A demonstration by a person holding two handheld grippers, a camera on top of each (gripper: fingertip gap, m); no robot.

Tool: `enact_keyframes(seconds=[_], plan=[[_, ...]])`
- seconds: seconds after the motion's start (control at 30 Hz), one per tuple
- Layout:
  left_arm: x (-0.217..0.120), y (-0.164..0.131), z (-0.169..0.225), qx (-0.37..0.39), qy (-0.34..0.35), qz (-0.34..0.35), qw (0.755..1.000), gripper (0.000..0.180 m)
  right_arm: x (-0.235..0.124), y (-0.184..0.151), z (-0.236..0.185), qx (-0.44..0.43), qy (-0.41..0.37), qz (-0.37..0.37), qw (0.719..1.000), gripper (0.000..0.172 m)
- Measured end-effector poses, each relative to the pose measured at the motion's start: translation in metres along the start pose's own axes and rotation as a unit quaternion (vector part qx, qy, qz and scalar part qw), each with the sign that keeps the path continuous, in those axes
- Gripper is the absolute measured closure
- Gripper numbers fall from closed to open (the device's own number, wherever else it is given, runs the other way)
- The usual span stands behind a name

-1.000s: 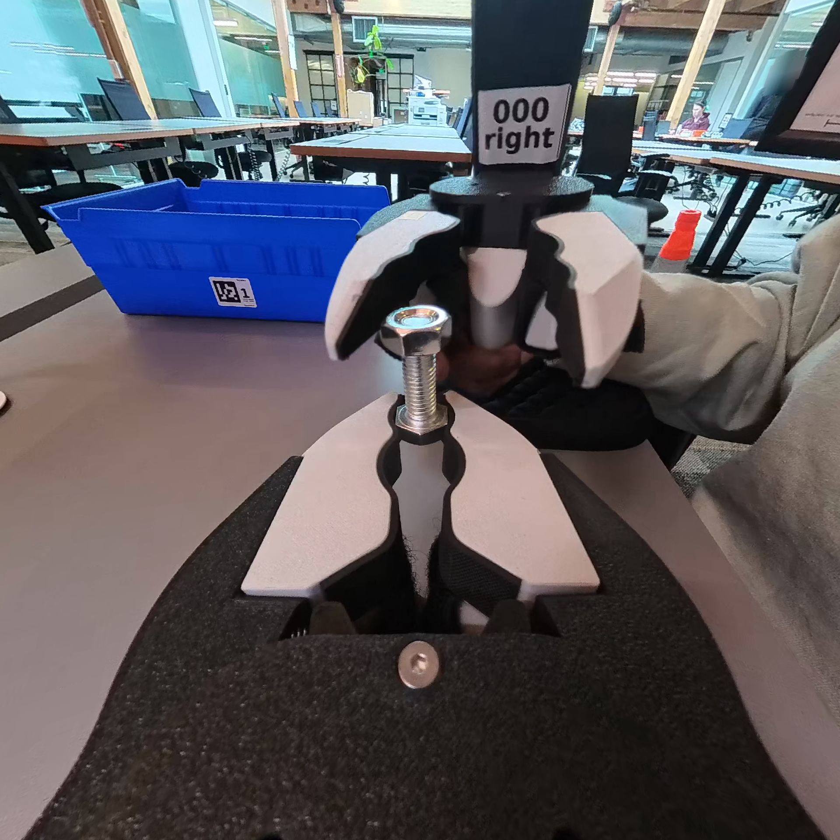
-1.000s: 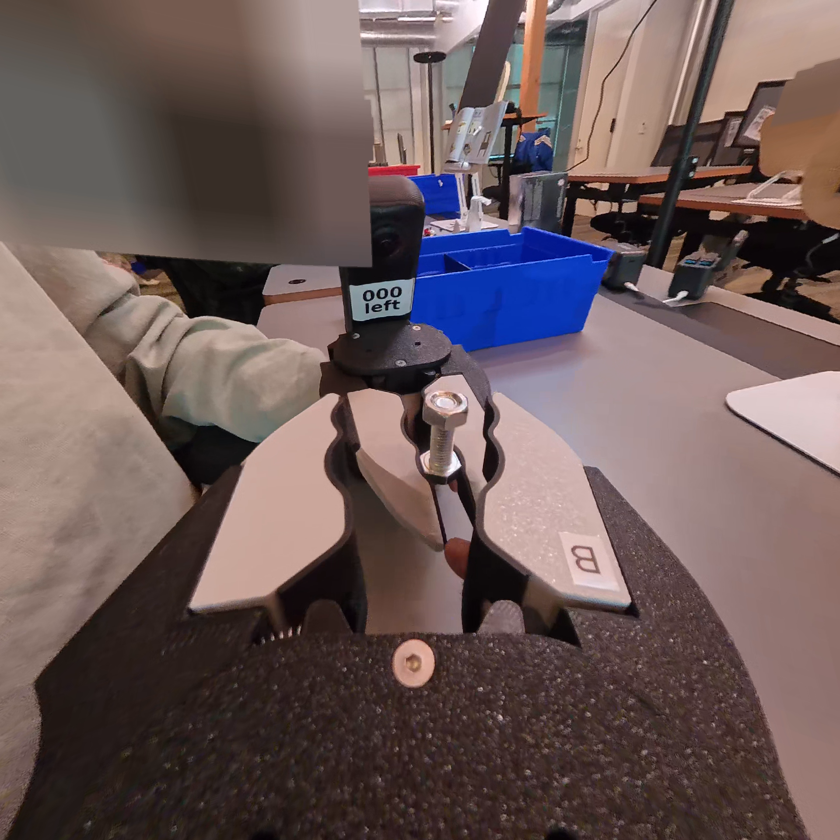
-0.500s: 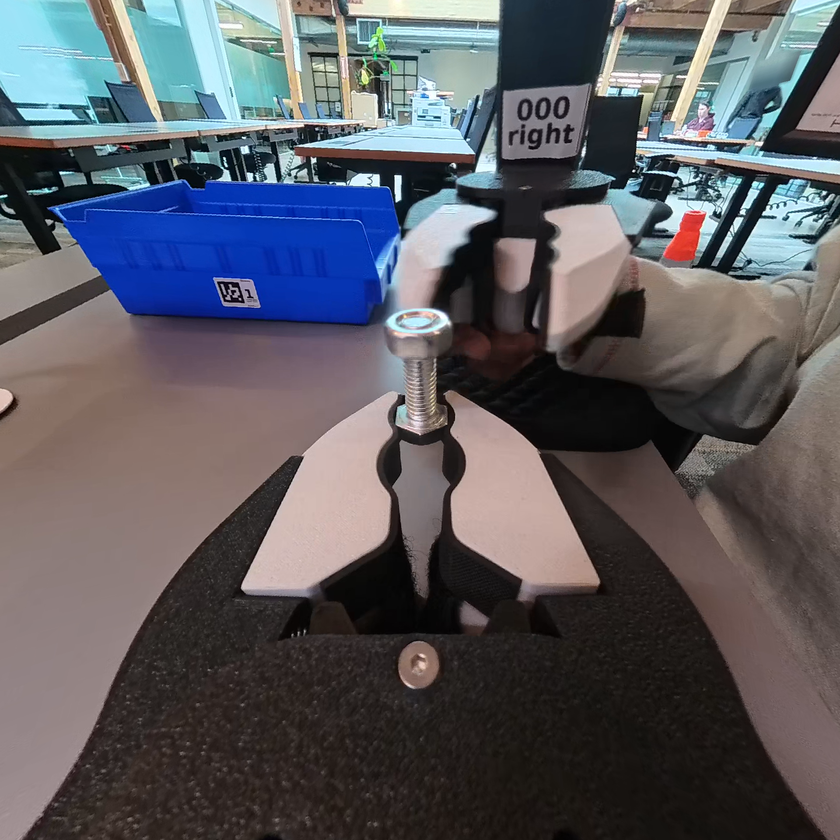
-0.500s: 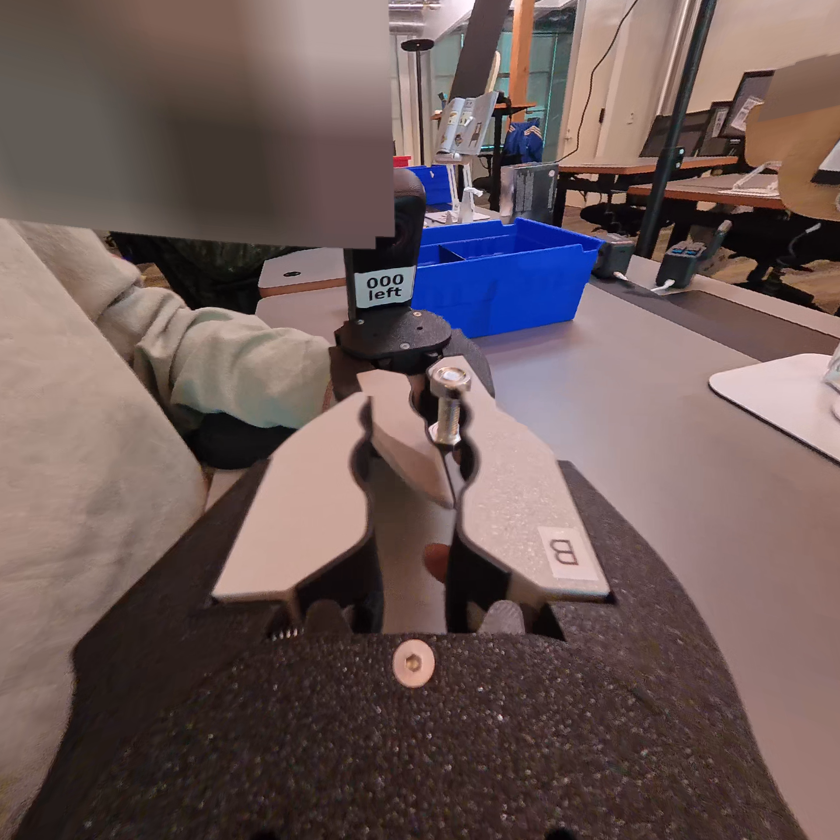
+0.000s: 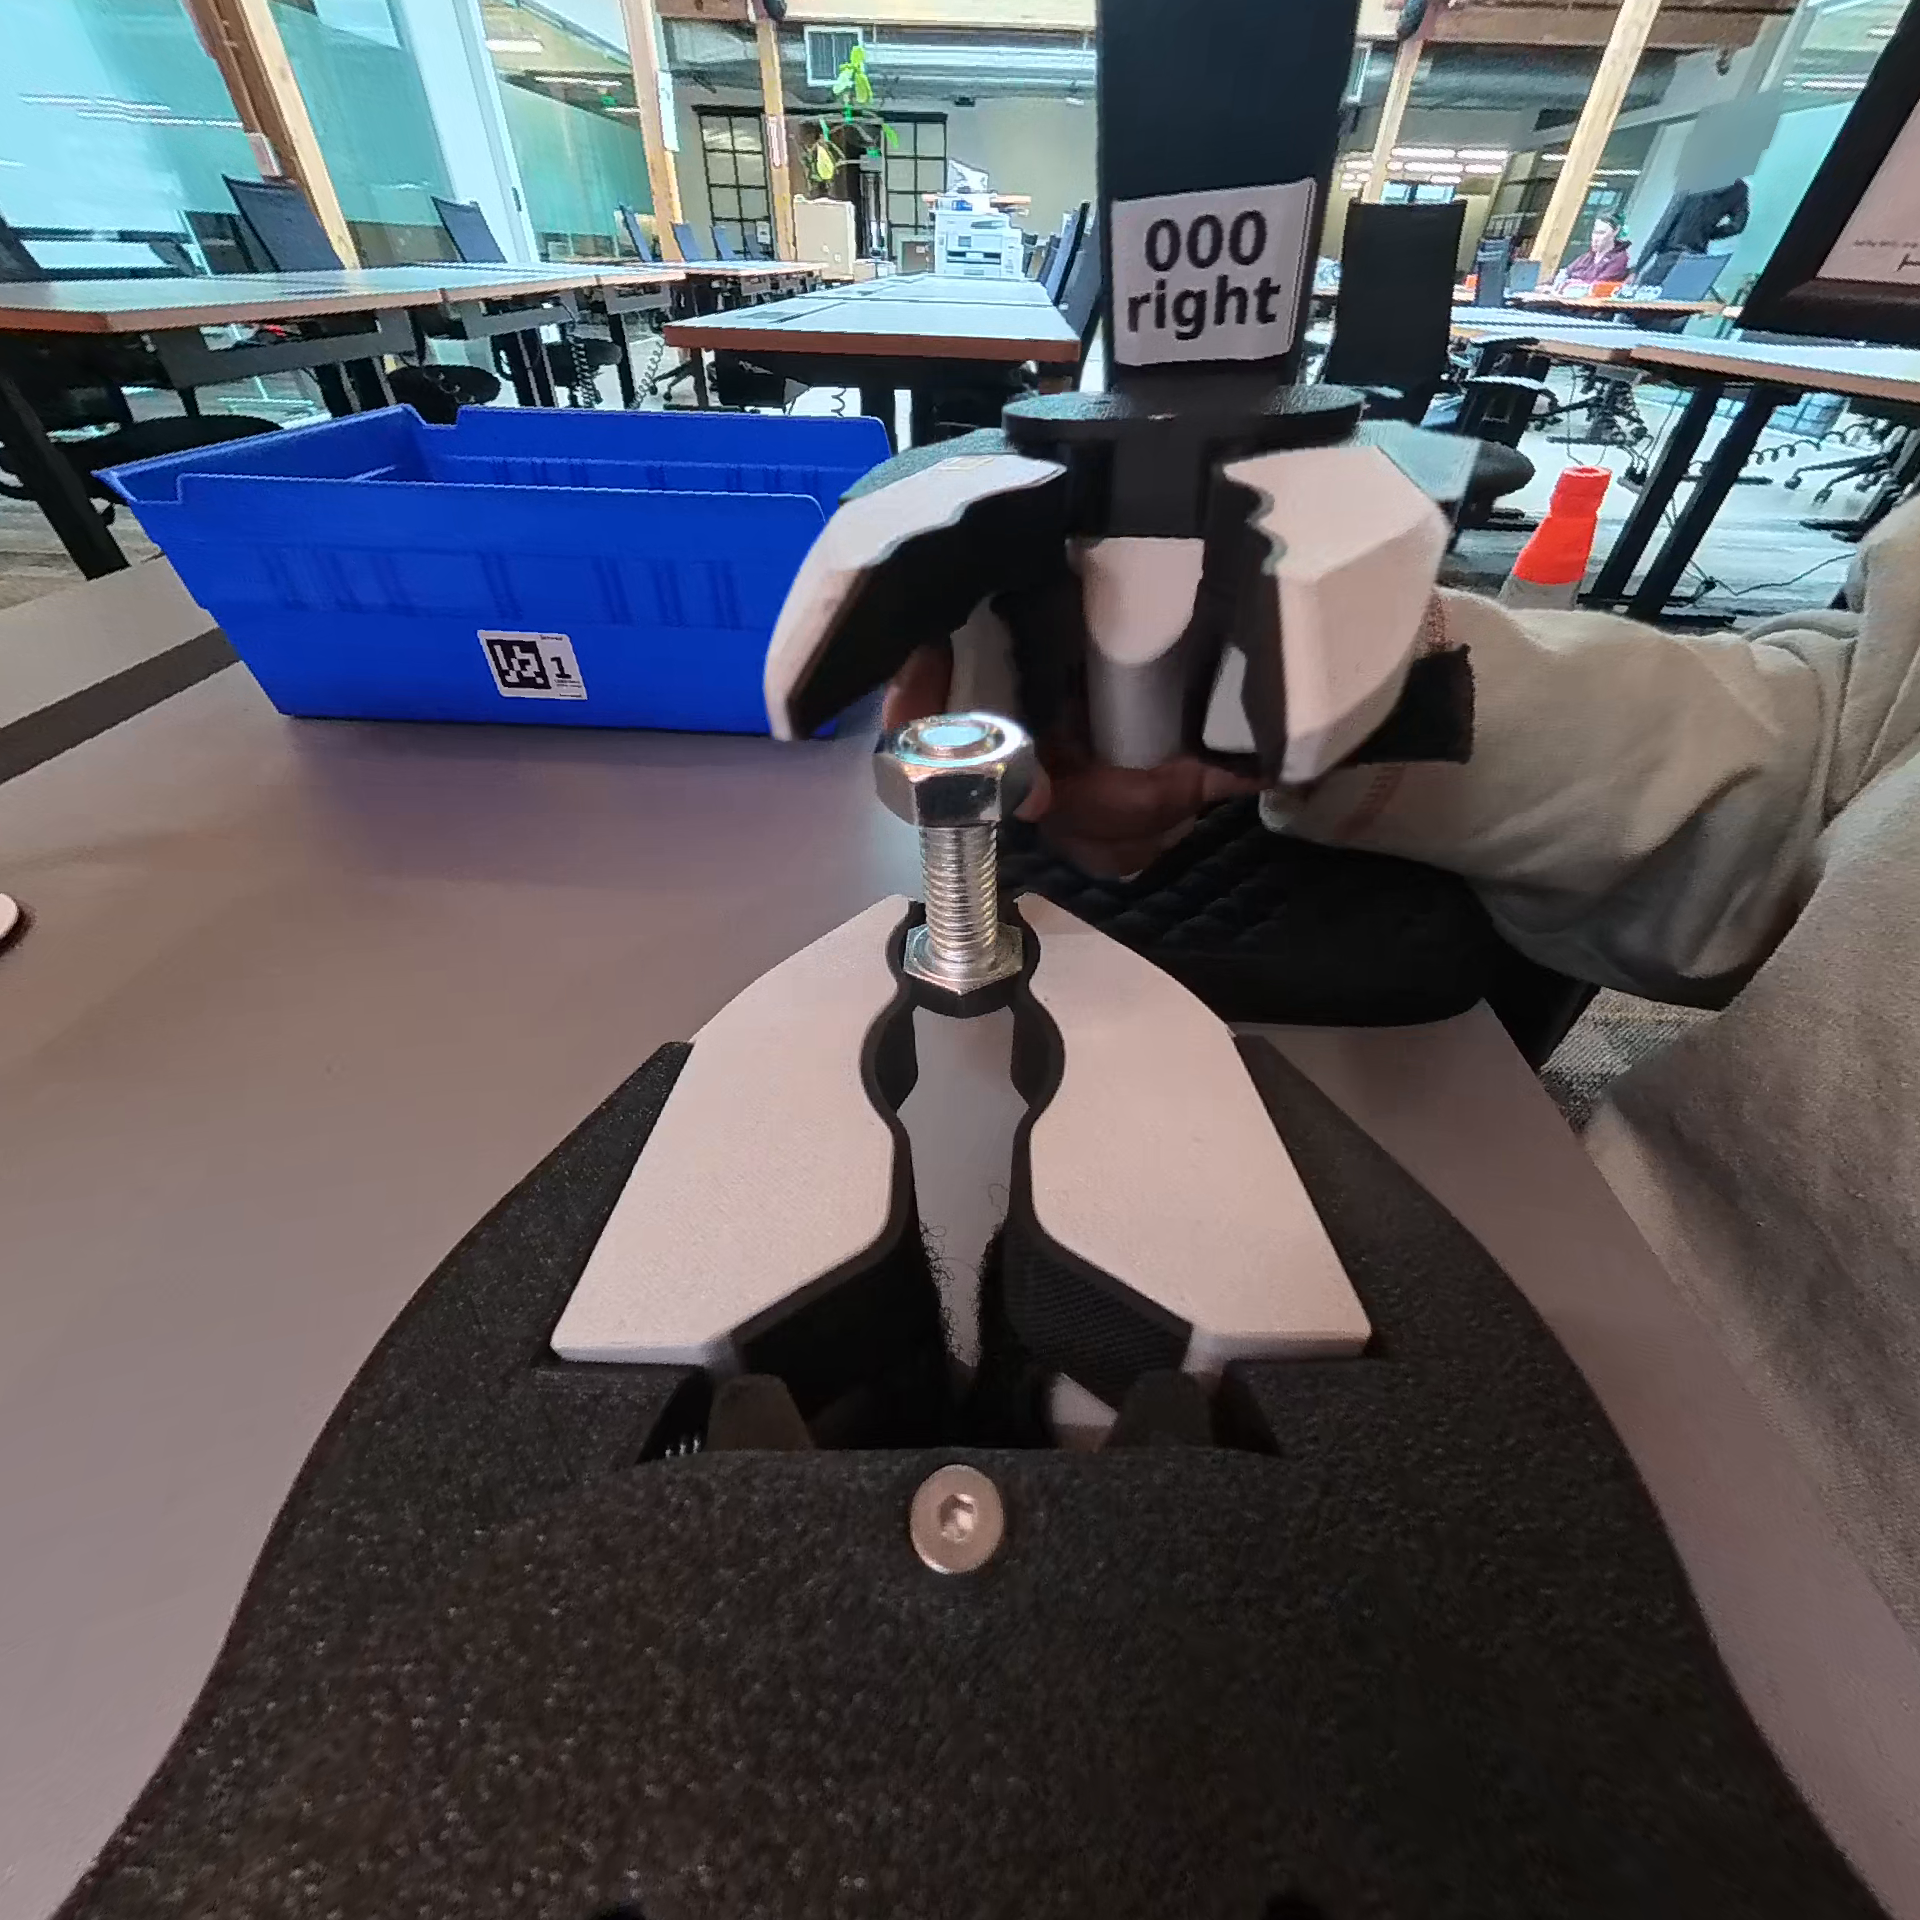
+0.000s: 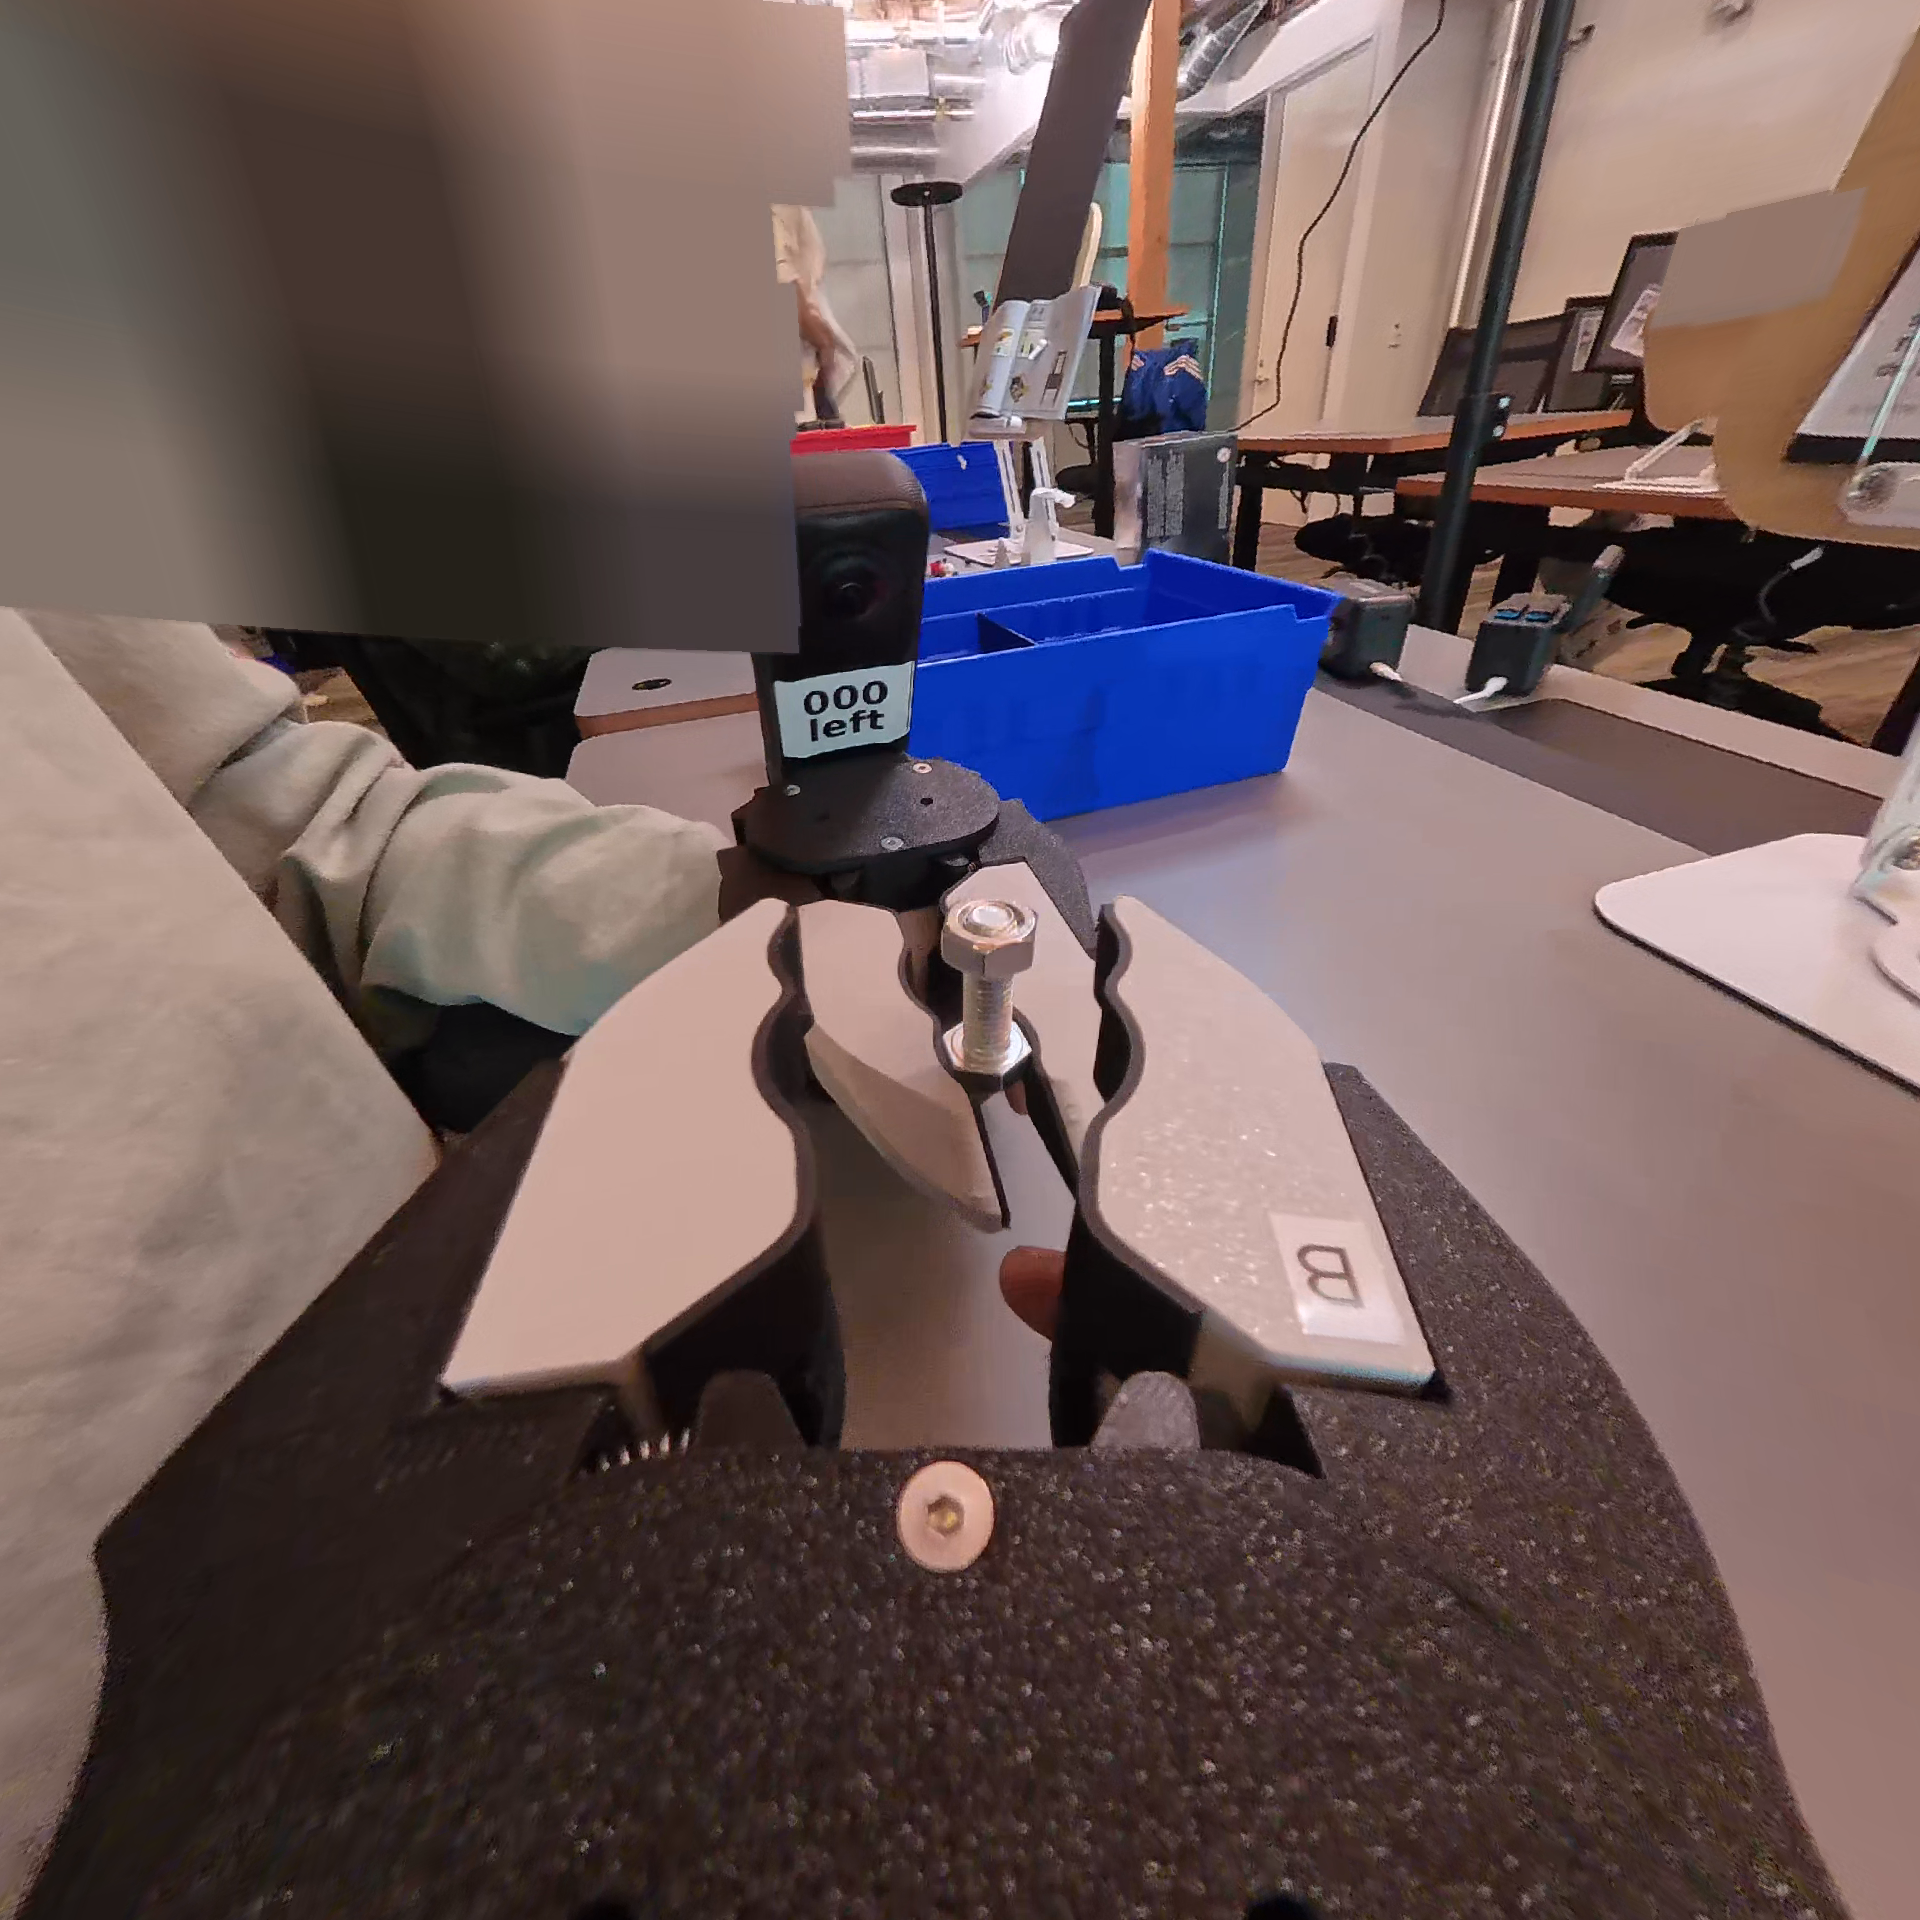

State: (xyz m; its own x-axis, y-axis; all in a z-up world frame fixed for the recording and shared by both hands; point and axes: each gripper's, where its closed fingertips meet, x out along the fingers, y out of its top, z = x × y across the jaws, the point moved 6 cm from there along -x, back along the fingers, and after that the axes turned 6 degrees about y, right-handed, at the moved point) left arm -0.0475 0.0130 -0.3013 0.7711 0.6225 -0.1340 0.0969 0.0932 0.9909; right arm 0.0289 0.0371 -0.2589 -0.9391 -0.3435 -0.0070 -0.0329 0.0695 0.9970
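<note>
Partly hidden: the lower end of the bolt (image 5: 953,831), sinking out of sight below the nut (image 5: 961,961) and the fingertips gripping it; a large blurred patch is covering the upper left of the right wrist view, and the person's grey sleeve (image 6: 416,894) is running off the frame edge. The left gripper (image 5: 961,951) is standing nearly closed, its notched white fingers (image 5: 800,1101) pressing on the silver hex nut, with the threaded bolt standing upright through it, hex head uppermost, above the grey table (image 5: 312,987). The right gripper (image 6: 940,1023) is standing wide open, its fingers (image 6: 1195,1122) lying either side of the bolt and the left gripper's tips without touching them; in the left wrist view one tip is hanging just above and behind the bolt head, slightly blurred. A fingertip is showing between the right gripper's fingers near their base. Behind, a blue bin (image 5: 520,582) is sitting on the table, divided into compartments, contents not visible, bearing a white sticker with a square code. Each gripper's camera post is carrying a white printed label; the right gripper's finger is carrying a small lettered sticker. A white flat base (image 6: 1766,935) is being cut off at the right edge; an orange cone (image 5: 1558,530) is standing on the floor beyond.
</note>
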Motion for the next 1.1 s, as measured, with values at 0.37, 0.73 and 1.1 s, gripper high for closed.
enact_keyframes(seconds=[0.37, 0.73, 1.1], plan=[[0.001, 0.000, 0.001, 0.006, 0.000, -0.003, 1.000, 0.167, 0.016, -0.002, -0.003, -0.014, 0.024, -0.029, 0.999, 0.123], [0.000, 0.001, -0.002, -0.006, 0.004, 0.005, 1.000, 0.167, -0.020, 0.000, -0.009, 0.001, 0.013, 0.009, 1.000, 0.166], [0.000, 0.000, 0.000, 0.001, -0.003, 0.000, 1.000, 0.167, 0.008, -0.004, -0.001, -0.002, 0.001, -0.011, 1.000, 0.116]])
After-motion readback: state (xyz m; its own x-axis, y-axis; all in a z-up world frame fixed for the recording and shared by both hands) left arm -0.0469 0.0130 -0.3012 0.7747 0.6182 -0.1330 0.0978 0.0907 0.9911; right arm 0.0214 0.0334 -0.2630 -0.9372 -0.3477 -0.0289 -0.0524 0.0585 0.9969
